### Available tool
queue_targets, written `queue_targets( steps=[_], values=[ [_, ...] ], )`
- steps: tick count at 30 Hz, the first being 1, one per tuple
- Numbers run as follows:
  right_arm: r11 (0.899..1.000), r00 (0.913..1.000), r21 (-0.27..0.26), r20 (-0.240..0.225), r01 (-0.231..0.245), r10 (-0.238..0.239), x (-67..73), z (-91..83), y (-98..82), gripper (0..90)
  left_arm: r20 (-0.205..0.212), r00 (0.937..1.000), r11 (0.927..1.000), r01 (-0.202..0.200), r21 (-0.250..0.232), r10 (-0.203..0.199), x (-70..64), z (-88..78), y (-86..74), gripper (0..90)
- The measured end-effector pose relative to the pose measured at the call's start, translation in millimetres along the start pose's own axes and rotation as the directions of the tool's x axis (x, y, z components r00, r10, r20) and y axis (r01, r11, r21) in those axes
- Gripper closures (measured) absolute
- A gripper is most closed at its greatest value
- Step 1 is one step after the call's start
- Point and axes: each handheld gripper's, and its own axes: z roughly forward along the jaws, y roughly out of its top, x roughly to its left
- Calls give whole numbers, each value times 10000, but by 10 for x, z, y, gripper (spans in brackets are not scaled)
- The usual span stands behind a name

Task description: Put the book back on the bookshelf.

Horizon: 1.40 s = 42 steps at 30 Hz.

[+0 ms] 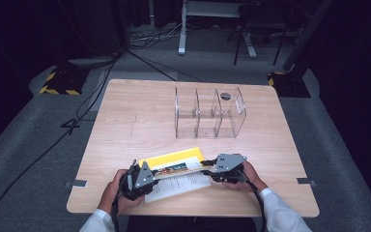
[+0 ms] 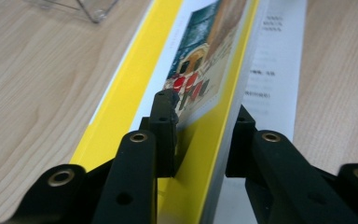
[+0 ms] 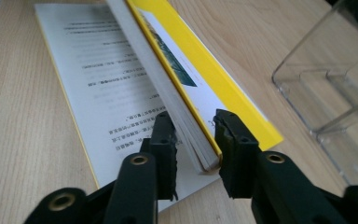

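Yellow-covered book, picture on front, white pages below

We see broad bare wood across the table, open on its left half and along the far edge, where a hand could pass freely. The clear acrylic organizer stands upright right of centre toward the back, blocking that stretch. Between it and the yellow book runs an open strip of tabletop. Near the front edge, the book, the white printed sheet under it, the left gripper and right gripper crowd the middle.
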Motion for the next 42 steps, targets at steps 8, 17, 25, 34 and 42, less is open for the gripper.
queue_targets(
  steps=[8,17,25,34,42],
  values=[
    [9953,9952,27,-164,967,-966,166,82,172,816,-134,9984,9984,551,161,-548,220,-18,-47,518],
    [9958,9957,191,-265,898,-893,174,94,206,817,-484,9986,9997,229,-48,-231,-87,-79,191,274],
    [9974,9978,334,-153,644,-639,209,78,315,819,-579,9983,9993,69,376,-47,-372,198,471,222],
    [9983,9988,332,-168,469,-464,244,90,353,797,-871,9948,9972,-477,582,526,-406,292,479,585],
    [9941,9943,-207,1,-1063,1063,54,-18,267,477,-475,9975,9983,-541,-222,530,-328,219,363,768]
  ],
)
